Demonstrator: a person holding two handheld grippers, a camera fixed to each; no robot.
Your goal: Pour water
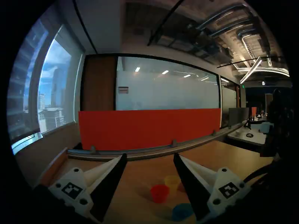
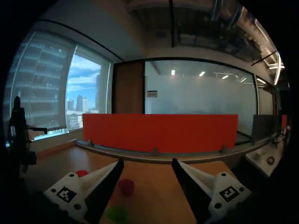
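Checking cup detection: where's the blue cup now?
Left gripper view: blue cup on the desk nearest the camera, right of the red cup, below the yellow cup.

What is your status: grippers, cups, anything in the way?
Left gripper open, holding nothing. Right gripper open, holding nothing. Red cup, yellow cup, blue cup stand on the desk, untouched. Nothing blocks them.

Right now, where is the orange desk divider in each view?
Left gripper view: orange desk divider across the centre, beyond the wooden desk.
Right gripper view: orange desk divider across the centre, reaching further right.
Shared landmark: small sign on the frosted glass wall above it.
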